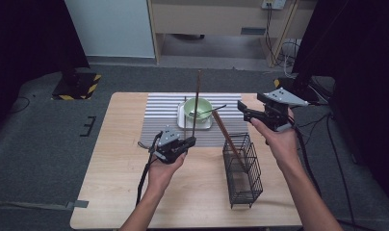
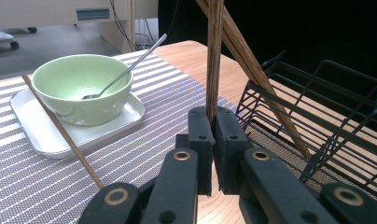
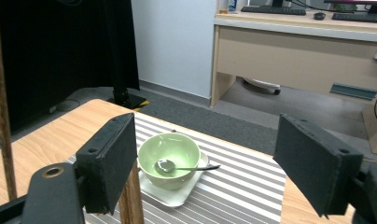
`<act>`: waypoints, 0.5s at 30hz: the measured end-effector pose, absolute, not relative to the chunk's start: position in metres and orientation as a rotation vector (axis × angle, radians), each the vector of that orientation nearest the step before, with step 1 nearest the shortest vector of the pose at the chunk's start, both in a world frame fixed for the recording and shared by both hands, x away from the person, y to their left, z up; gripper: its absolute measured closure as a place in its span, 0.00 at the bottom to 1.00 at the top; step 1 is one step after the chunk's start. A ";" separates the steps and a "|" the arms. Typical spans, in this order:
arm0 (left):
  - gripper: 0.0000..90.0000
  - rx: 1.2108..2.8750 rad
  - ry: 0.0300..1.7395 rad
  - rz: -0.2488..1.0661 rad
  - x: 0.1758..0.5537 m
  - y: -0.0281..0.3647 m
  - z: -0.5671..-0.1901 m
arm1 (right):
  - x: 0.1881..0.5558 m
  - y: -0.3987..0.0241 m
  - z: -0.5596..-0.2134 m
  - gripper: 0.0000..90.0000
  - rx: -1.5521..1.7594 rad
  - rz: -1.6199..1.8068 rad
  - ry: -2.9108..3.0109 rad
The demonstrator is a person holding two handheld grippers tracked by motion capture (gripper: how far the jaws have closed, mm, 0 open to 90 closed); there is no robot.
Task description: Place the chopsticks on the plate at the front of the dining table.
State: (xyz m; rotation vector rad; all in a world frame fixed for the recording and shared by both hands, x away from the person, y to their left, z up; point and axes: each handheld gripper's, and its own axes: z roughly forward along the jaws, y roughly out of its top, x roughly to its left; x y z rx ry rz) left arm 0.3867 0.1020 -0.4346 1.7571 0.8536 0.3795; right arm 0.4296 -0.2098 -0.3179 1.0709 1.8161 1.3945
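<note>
High view: the left hand (image 1: 164, 166) comes up from the bottom edge, its left gripper (image 1: 183, 144) clamped tight on an upright chopstick (image 1: 196, 103) rising over the striped mat (image 1: 156, 120). The right hand (image 1: 279, 139) is raised by the table's far right edge, its right gripper (image 1: 244, 111) wide apart and empty. Another chopstick (image 1: 228, 139) leans in the wire basket (image 1: 243, 171), seemingly against its rim.

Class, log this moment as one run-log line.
left gripper: shut on chopstick | right gripper: open, empty | wire basket: holds another chopstick
</note>
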 end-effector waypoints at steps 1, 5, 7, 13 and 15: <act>0.96 1.753 0.854 0.380 0.387 0.102 -0.434 | 0.430 -0.211 -0.318 0.23 1.076 1.394 1.813; 0.96 1.754 0.853 0.385 0.386 0.103 -0.432 | 0.430 -0.215 -0.320 0.22 1.088 1.387 1.809; 0.96 1.758 0.853 0.390 0.386 0.105 -0.431 | 0.431 -0.219 -0.323 0.22 1.101 1.380 1.804; 0.96 1.759 0.853 0.404 0.387 0.108 -0.426 | 0.431 -0.229 -0.332 0.22 1.117 1.354 1.795; 0.96 1.758 0.857 0.409 0.388 0.109 -0.425 | 0.431 -0.238 -0.338 0.21 1.142 1.344 1.778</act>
